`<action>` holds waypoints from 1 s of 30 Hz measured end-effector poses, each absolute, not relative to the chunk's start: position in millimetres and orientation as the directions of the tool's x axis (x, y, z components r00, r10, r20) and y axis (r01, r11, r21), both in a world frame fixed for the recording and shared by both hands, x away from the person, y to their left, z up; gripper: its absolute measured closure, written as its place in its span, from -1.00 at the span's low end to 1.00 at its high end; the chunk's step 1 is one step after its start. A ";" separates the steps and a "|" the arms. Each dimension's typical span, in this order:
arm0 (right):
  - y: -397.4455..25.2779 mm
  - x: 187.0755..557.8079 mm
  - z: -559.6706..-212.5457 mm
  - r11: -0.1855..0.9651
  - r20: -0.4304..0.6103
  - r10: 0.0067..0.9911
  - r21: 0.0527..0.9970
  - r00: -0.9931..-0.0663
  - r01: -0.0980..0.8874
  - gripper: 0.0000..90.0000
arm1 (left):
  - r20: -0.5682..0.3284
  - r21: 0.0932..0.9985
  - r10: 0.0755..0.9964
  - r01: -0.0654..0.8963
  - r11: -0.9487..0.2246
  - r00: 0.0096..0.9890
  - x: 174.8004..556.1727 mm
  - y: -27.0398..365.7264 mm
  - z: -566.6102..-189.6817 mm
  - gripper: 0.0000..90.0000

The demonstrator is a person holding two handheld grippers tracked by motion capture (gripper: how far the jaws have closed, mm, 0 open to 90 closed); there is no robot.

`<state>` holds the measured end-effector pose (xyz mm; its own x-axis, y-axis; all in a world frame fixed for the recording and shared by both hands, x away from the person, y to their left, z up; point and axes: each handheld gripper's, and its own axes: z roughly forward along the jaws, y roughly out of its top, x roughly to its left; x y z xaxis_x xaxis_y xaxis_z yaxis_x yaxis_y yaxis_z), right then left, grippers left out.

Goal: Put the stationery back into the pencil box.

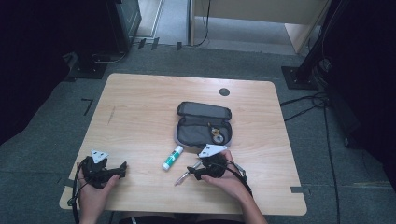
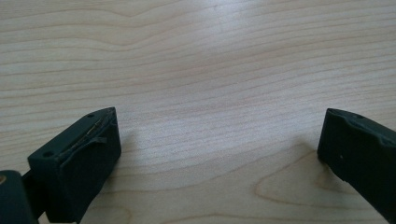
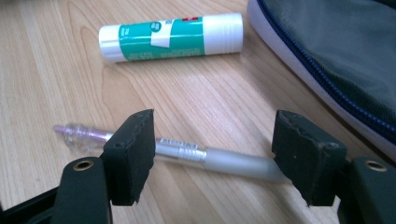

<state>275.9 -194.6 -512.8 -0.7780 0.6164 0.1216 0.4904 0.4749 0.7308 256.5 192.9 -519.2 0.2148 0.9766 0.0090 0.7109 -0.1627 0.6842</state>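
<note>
Straddling pen (image 3: 205, 156), right gripper (image 3: 212, 154) open-jawed

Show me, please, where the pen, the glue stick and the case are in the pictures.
pen (image 3: 219, 161), right gripper view, on its frosted barrel between the open jaws.
glue stick (image 3: 170, 36), right gripper view, on the green label at its middle.
case (image 1: 203, 111), high view, on its raised lid.
</note>
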 end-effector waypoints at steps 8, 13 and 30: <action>-203.7 273.3 -511.7 0.482 0.129 0.590 0.735 -0.797 0.477 -0.29 | 0.009 0.684 0.977 0.711 -0.163 0.215 256.5 192.9 -519.2 -1.00; -212.1 270.3 -509.6 0.478 0.145 0.570 0.741 -0.808 0.471 -0.25 | 0.009 0.684 0.977 0.711 -0.163 0.215 256.5 192.9 -519.2 -1.00; -219.6 270.5 -511.5 0.511 0.131 0.496 0.755 -0.858 0.410 -0.38 | 0.009 0.684 0.977 0.711 -0.163 0.215 256.5 192.9 -519.2 -1.00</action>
